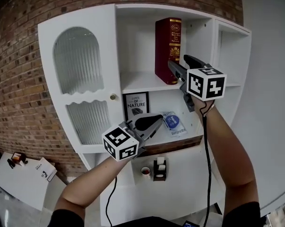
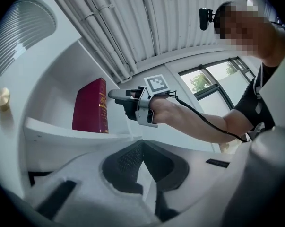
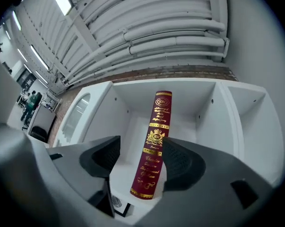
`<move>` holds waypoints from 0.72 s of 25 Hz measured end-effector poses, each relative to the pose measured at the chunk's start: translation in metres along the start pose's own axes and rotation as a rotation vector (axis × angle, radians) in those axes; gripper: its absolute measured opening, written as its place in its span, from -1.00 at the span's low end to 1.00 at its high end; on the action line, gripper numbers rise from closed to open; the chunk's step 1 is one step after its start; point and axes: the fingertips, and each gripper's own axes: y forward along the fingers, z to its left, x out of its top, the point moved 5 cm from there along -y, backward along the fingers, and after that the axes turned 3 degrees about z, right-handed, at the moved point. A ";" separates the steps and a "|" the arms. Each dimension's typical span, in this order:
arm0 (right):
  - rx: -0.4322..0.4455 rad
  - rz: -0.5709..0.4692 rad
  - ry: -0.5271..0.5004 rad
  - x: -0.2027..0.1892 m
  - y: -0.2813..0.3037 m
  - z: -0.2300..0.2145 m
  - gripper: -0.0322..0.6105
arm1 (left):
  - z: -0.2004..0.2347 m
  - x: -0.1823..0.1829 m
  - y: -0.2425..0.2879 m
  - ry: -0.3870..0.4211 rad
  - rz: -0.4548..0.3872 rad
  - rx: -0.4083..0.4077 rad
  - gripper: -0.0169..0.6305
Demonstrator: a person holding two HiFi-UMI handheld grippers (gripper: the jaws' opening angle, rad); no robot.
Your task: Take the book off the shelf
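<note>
Right tool (image 3: 143,161) open at the red book (image 1: 167,46); left tool (image 2: 142,148) closed and empty.
Right jaws spread wide, book spine between them: right pad just beside spine, left pad apart from it, no grip seen. Book upright on upper shelf (image 1: 142,83) of white cabinet (image 1: 85,18), toward right side of its compartment. Left tool lower, held before the compartment below, jaws together, nothing between. Under the book's shelf: framed print (image 1: 136,104) and blue-labelled packet (image 1: 173,123), side by side. Left of both compartments: door (image 1: 78,60) with ribbed glass, small knob (image 1: 113,97) at its edge. Brick wall (image 1: 19,56) behind cabinet.
</note>
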 end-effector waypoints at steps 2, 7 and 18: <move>-0.018 0.027 0.026 0.000 0.010 -0.011 -0.06 | 0.003 0.009 0.005 0.028 0.003 -0.004 -0.92; -0.050 0.093 0.071 -0.006 0.039 -0.030 -0.03 | 0.012 0.024 0.009 0.028 0.002 -0.032 -0.92; -0.093 0.167 0.114 -0.015 0.074 -0.045 -0.01 | 0.015 0.024 0.002 0.014 -0.005 -0.028 -0.92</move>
